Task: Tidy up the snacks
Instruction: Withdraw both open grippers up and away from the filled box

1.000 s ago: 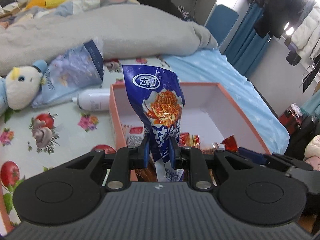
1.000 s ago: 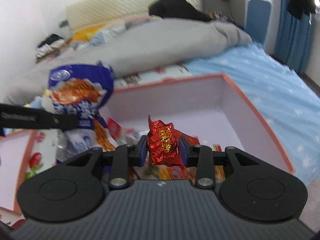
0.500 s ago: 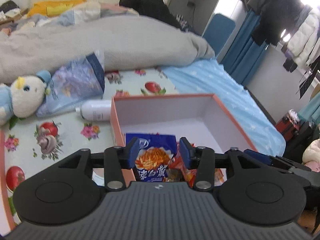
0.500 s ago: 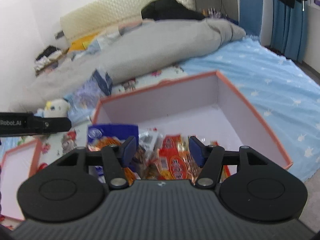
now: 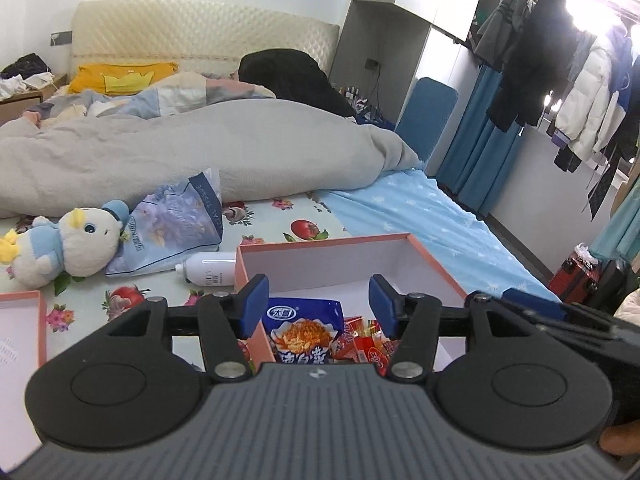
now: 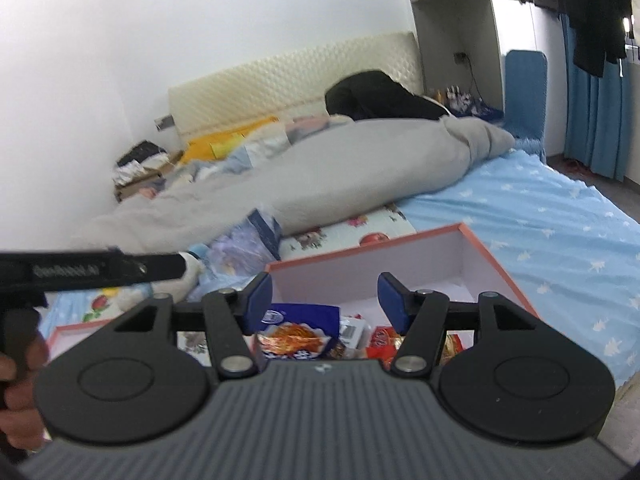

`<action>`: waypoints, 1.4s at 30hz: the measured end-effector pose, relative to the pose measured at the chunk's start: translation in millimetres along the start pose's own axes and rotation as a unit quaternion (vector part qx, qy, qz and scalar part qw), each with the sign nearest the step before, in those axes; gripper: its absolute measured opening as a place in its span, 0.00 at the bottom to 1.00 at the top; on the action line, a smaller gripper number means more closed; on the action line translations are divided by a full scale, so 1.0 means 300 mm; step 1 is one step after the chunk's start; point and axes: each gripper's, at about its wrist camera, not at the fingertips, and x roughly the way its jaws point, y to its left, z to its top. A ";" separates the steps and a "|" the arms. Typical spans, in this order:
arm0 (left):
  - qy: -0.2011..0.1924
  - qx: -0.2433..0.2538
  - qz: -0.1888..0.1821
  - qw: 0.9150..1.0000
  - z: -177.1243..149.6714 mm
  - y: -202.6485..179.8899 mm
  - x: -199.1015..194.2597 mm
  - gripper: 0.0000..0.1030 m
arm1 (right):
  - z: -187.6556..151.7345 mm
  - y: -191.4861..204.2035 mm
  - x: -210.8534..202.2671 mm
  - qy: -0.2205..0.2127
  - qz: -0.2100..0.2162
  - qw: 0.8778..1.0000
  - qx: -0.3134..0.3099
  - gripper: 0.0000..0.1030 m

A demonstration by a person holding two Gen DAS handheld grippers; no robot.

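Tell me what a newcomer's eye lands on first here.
The orange-edged box on the bed, with a blue snack bag and red wrappers piled at its near end. Both tongs, left and right, hang open above it. To the left lie a plush duck and a white bottle.

You have a blue foil snack bag (image 5: 303, 332) with an orange noodle picture lying face-up inside the open orange-edged cardboard box with white inner walls (image 5: 340, 256), at its near left corner. Just beside it on the right, small red-wrapped snack packets (image 5: 362, 346) lie heaped on the box floor. The box rests on the bed.
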 end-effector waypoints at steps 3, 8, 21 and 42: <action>-0.003 -0.009 -0.008 1.000 -0.023 -0.002 -0.052 0.60 | -0.010 0.018 -0.041 -0.011 -0.003 1.000 -0.008 0.59; -0.013 0.003 0.003 1.000 -0.062 -0.023 -0.130 0.62 | -0.033 0.034 -0.093 -0.014 -0.007 1.000 -0.015 0.60; 0.014 -0.013 0.004 1.000 -0.184 0.017 -0.149 0.62 | -0.142 0.058 -0.121 -0.007 -0.027 0.999 -0.024 0.60; 0.032 -0.020 0.019 0.999 -0.280 0.065 -0.127 0.63 | -0.246 0.027 -0.110 0.032 -0.050 0.998 -0.003 0.60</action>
